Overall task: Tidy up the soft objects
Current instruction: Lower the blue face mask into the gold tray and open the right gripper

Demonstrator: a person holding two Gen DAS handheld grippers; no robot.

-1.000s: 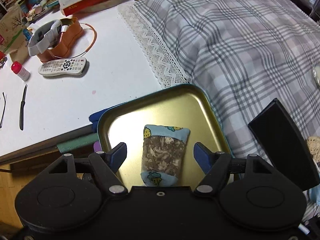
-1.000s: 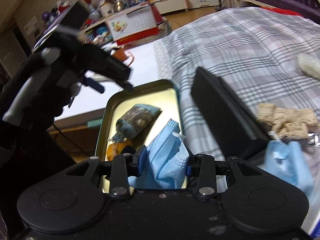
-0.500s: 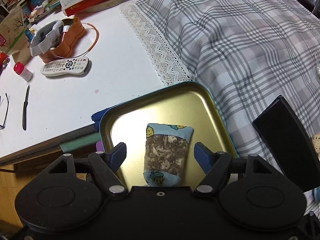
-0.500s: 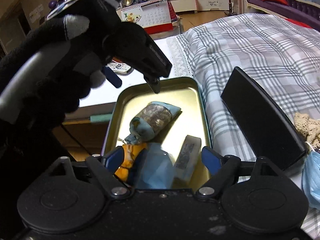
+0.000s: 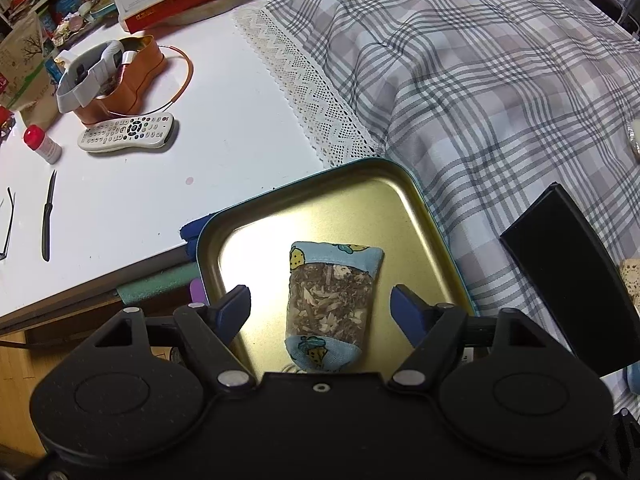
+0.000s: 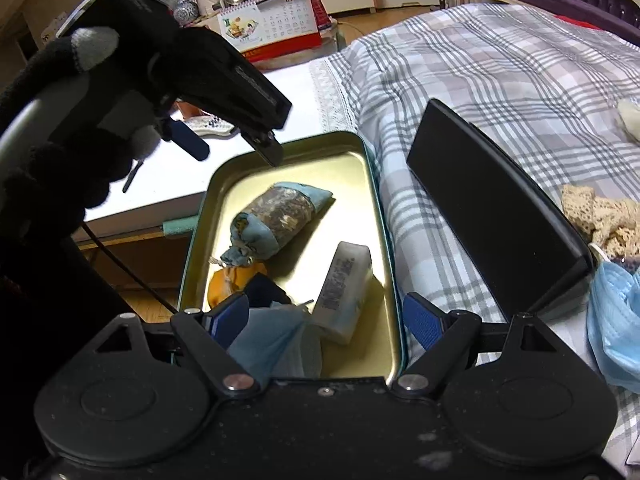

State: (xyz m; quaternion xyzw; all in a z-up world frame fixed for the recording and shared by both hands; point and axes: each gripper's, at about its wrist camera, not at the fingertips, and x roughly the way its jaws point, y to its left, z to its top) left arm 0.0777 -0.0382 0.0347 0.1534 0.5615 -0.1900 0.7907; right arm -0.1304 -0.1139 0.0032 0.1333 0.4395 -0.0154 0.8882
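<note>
A second earlier my right claw (image 6: 326, 316) had been pinching a blue face mask (image 6: 276, 344) over the near end of the gold tin tray (image 6: 382, 240); by this moment it stood spread wide, and the mask lay crumpled in the tray's near left corner, just under the claw's left pad and gripped by neither. So the mask had been let go and dropped in — one more soft thing put away, I judged.

In the tray with it sat the herb sachet (image 6: 276, 216) in the middle, tilted toward the far right, a small white packet (image 6: 344, 292) just right of the mask, and something orange (image 6: 236, 280) partly hidden behind the sachet's tied end.

My left claw (image 5: 320, 308) hung over the same tray with the sachet (image 5: 330, 304) between its pads but clear of both; its jaws were opening, so that piece too looked already delivered and not held.

What remained, by my reckoning, lay on the plaid bedspread (image 6: 500, 80) to the right: a second blue mask (image 6: 616, 328) near the edge, a crocheted lace piece (image 6: 600, 216) just beyond it, and a pale lump (image 6: 630, 118) farther off. The black case (image 6: 492, 204) stood between the tray and those — the right claw, empty now, would have to reach past it.
</note>
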